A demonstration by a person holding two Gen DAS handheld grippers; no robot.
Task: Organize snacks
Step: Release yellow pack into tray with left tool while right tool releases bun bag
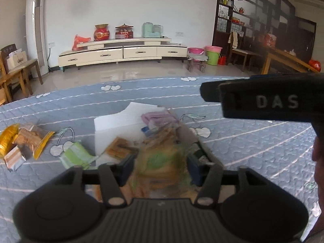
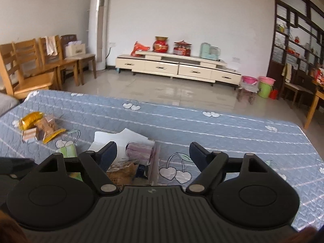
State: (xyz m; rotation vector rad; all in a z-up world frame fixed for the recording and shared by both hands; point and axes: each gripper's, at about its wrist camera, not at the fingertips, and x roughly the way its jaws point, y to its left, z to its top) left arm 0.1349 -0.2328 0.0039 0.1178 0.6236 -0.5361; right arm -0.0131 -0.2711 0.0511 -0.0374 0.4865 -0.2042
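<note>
Snacks are seen spread over a blue quilted surface (image 2: pixel 202 125) printed with heart-shaped cherries. At the far left a gold packet (image 1: pixel 7 139) lies touching a clear bag of brown biscuits (image 1: pixel 30 136) with a yellow edge, and a small striped packet (image 1: pixel 15 158) rests just in front of them. Further right, a green-and-white striped packet (image 1: pixel 76 156) lies near a white box (image 1: pixel 119 119), its flap raised at the back. Inside the box a brown biscuit packet (image 1: pixel 119 148) and a purple packet (image 1: pixel 156 116) are seen.

The left hand-held gripper (image 1: pixel 160 168) is held over the near end of the box with its jaws partly apart; a blurred green-and-tan snack bag (image 1: pixel 162 162) is seen between them, and whether the pads press on it cannot be told through the blur. No earlier view is given to compare.

The right hand-held gripper (image 2: pixel 152 158) is held to the right of the box, jaws spread wide with nothing between them, above the cherry print on the quilt. Its left finger (image 2: pixel 108 154) overlaps the edge of the box in the right wrist view
</note>
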